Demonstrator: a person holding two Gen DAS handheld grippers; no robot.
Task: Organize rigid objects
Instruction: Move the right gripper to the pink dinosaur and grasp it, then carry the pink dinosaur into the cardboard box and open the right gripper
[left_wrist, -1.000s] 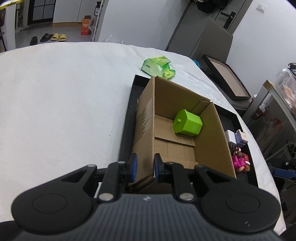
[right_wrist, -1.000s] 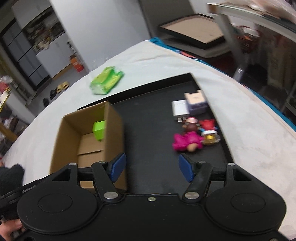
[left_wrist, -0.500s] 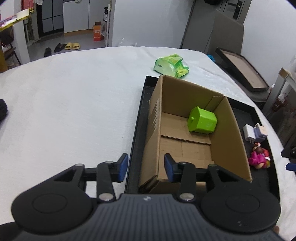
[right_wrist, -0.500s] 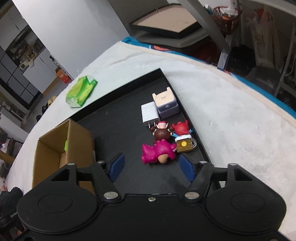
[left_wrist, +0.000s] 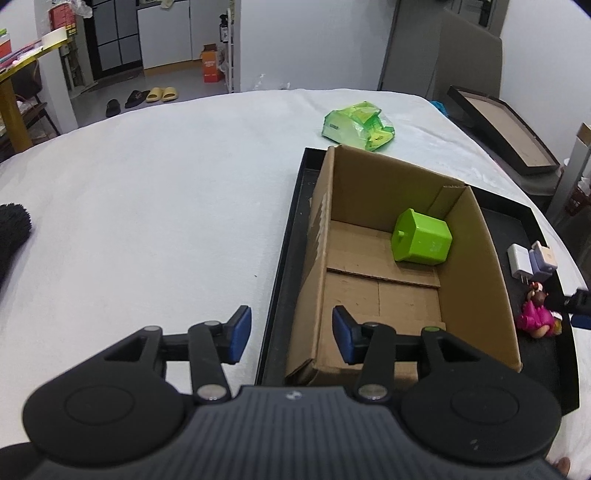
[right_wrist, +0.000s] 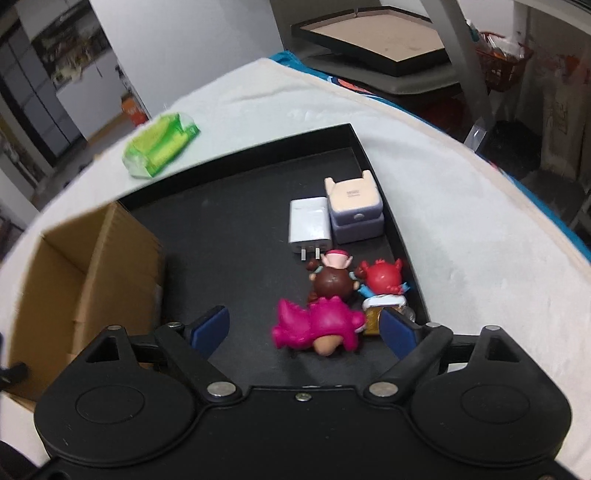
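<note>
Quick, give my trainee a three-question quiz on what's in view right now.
1. True or false: the cardboard box holds only a green cube.
2. Which lies nearest the right tongs? A) white charger B) pink dinosaur toy C) green packet
3. Fill in: box and toys sit on a black ____.

Key: 1 true; 2 B; 3 tray.

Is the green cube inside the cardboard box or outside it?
Inside: the green cube rests on the cardboard box floor, near its far corner.
</note>
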